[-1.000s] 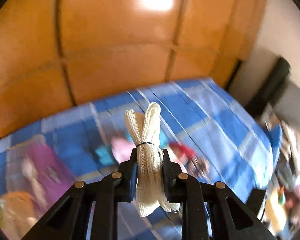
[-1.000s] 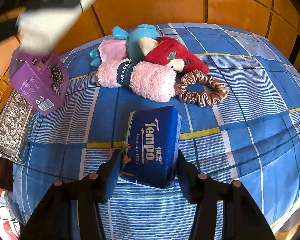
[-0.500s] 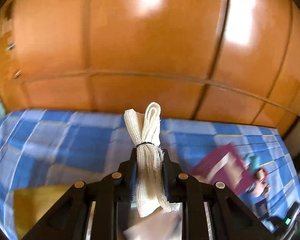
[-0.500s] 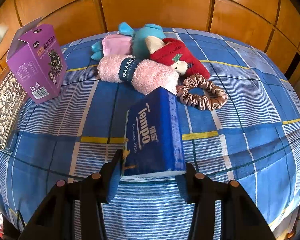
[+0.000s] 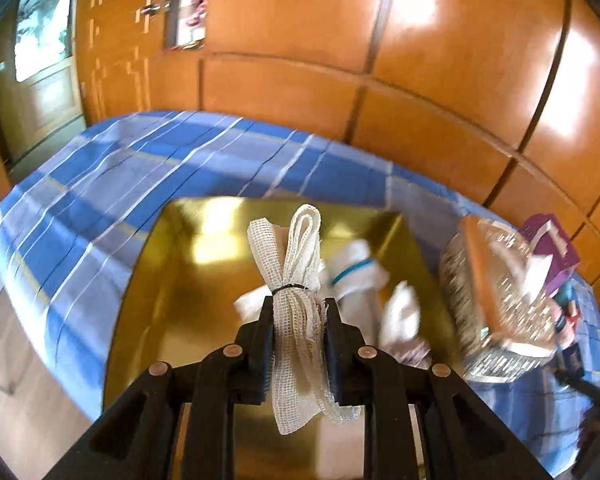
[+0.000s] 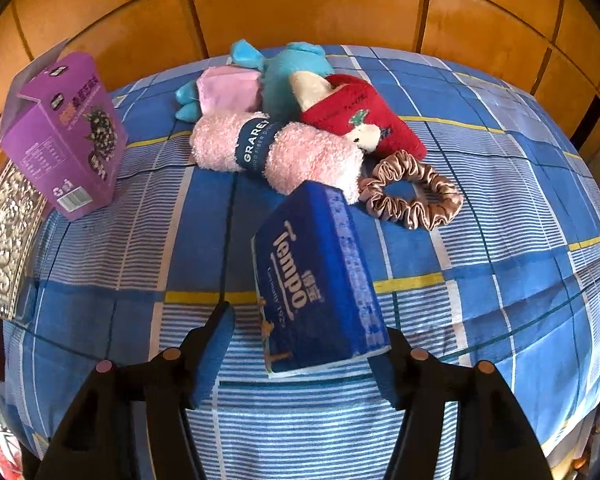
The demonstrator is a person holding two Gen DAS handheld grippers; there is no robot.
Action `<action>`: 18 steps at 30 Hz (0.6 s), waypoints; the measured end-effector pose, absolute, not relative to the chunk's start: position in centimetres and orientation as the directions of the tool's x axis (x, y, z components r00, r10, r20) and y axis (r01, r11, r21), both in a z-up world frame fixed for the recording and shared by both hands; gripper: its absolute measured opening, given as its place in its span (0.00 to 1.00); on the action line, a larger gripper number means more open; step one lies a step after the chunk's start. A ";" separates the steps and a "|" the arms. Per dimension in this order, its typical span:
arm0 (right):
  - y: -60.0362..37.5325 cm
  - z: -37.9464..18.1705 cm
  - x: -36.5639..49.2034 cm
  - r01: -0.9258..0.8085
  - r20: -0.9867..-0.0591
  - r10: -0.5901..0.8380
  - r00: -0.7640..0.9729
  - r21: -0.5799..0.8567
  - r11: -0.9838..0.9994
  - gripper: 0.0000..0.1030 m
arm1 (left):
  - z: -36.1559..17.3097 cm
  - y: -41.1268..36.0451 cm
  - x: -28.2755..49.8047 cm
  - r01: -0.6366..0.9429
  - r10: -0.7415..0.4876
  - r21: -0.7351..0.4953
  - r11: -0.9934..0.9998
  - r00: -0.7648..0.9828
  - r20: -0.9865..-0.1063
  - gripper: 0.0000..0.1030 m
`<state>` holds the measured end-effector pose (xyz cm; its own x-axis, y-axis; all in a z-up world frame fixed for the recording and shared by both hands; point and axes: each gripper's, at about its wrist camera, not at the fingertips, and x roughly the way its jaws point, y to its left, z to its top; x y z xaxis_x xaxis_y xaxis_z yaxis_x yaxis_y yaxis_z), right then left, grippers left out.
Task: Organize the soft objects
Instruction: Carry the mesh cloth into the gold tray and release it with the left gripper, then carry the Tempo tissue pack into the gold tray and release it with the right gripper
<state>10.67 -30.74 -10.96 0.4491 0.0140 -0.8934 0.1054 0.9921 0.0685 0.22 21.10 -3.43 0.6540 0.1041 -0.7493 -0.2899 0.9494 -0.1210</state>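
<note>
Swung away from the toy pile of a second ago, left gripper [image 5: 298, 320] now over gold tray [image 5: 188, 264] at lower centre of the left wrist view, pads pressed tight on white gauze bundle [image 5: 296, 272] tied with a thin band. White rolled cloths [image 5: 356, 268] already in the tray's right half. Looks like the carry-and-drop step for the gauze; next calls for lowering over a bare part of the tray, then parting the jaws. Right gripper [image 6: 304, 344] spreading, jaws opening around tilted blue tissue pack [image 6: 320, 280] at lower centre of its view, left pad clear of it, right side hard to tell. Beyond, on blue checked bed [image 6: 500, 240]: pink towel roll [image 6: 300, 152], plush toys [image 6: 340, 108], scrunchie [image 6: 412, 196], purple box [image 6: 64, 136]. Silver patterned basket [image 5: 500, 304] just right of the tray; orange wooden panels [image 5: 420, 60] behind.
</note>
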 end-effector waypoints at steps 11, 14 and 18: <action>-30.6 -11.1 12.4 0.131 -0.897 -0.056 0.437 0.001 0.991 0.30 | -8.2 23.1 -3.0 -0.360 0.108 -0.135 0.923 0.579 -0.808 0.29; -30.4 -11.1 12.2 0.126 -0.894 -0.074 0.443 -0.020 0.992 0.25 | -8.3 23.0 -3.4 -0.367 0.116 -0.133 0.921 0.582 -0.805 0.42; -30.2 -11.0 11.4 0.132 -0.893 -0.077 0.444 -0.019 0.991 0.24 | -7.5 22.8 -3.9 -0.367 0.134 -0.123 0.922 0.601 -0.788 0.47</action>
<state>11.39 -30.16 -10.95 0.4439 -0.0766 -0.8928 0.1319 0.9911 -0.0194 -3.86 22.81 -7.49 0.6013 0.1344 -0.7876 -0.3669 0.9221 -0.1227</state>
